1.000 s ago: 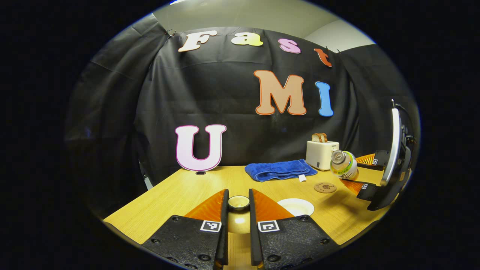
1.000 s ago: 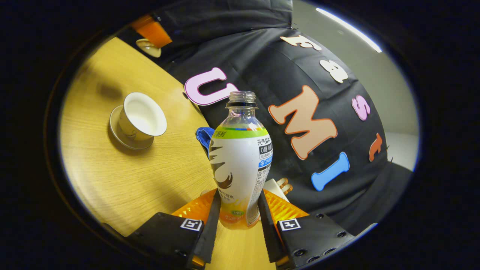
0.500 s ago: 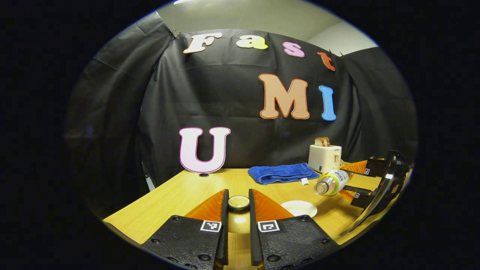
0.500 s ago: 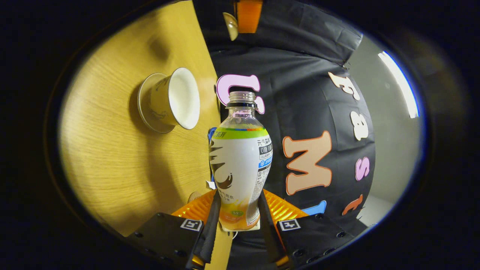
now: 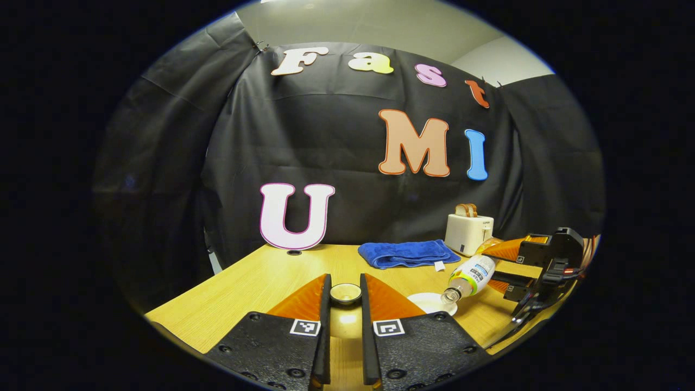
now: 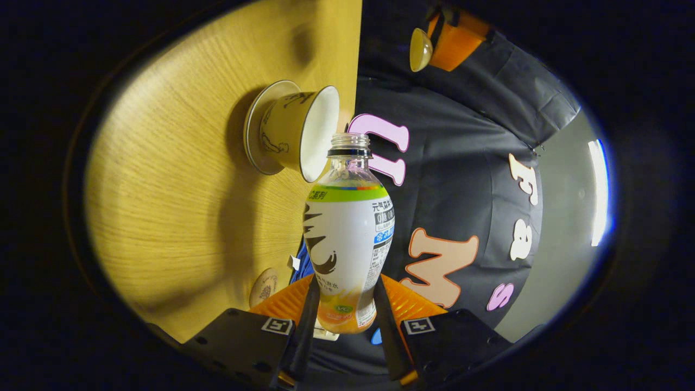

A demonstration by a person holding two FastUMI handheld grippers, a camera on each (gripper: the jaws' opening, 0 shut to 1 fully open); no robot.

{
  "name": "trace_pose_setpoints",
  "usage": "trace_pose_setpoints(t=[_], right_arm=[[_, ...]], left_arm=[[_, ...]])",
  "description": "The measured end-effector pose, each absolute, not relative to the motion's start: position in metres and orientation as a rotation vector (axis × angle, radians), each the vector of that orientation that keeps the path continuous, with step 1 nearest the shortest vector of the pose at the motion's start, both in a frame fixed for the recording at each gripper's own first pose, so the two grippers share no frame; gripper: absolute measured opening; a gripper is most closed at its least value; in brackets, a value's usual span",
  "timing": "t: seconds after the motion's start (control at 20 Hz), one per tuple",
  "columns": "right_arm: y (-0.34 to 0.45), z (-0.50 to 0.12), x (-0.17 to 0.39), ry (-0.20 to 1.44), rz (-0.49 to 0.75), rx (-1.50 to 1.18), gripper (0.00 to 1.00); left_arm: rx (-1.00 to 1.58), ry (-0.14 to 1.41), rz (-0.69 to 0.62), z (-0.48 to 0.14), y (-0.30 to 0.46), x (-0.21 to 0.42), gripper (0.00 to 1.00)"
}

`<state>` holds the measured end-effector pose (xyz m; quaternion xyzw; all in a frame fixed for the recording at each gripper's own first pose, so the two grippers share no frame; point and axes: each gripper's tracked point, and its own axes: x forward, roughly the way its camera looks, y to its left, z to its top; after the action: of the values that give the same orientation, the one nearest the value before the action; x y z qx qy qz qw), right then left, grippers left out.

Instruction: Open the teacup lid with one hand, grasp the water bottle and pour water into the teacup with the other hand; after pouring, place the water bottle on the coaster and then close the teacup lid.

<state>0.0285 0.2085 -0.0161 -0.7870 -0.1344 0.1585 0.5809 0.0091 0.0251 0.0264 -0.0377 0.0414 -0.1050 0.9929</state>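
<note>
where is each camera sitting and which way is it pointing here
Left gripper view: rides on the left claw, level over the table, facing the booth wall; its own fingers grip the teacup lid, with towel and toaster beyond.
Right gripper view: rides on the right claw, rolled sideways, looking along the water bottle clamped in its fingers toward the teacup.
Shared: the bottle's mouth at the teacup's rim, the lid, the table; each view catches the other claw.

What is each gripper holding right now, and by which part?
Right gripper: the clear labelled plastic water bottle, clamped at its base. Left gripper: the small round teacup lid, pinched between its fingers.
</note>
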Motion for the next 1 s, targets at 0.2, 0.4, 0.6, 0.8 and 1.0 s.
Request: trace_pose_setpoints(t=[0.2,0.4,0.6,0.8,1.0], right_arm=[[0.211,-0.017,0.026,-0.356,0.37,-1.941,0.58],[0.213,-0.01,0.029,-0.388,0.372,-2.038,0.58],[0.214,0.0,0.034,-0.407,0.344,-2.098,0.59],[0.225,0.007,0.036,-0.459,0.35,-2.164,0.59],[0.228,-0.003,0.033,-0.431,0.407,-2.126,0.58]], left_arm=[[-0.08,0.081,-0.208,0.028,0.027,0.008,0.2],[-0.084,0.081,-0.216,0.03,0.024,0.007,0.2],[-0.088,0.083,-0.226,0.029,0.02,0.006,0.2],[-0.088,0.086,-0.225,0.029,0.02,0.007,0.2],[-0.085,0.085,-0.228,0.029,0.019,0.006,0.2]])
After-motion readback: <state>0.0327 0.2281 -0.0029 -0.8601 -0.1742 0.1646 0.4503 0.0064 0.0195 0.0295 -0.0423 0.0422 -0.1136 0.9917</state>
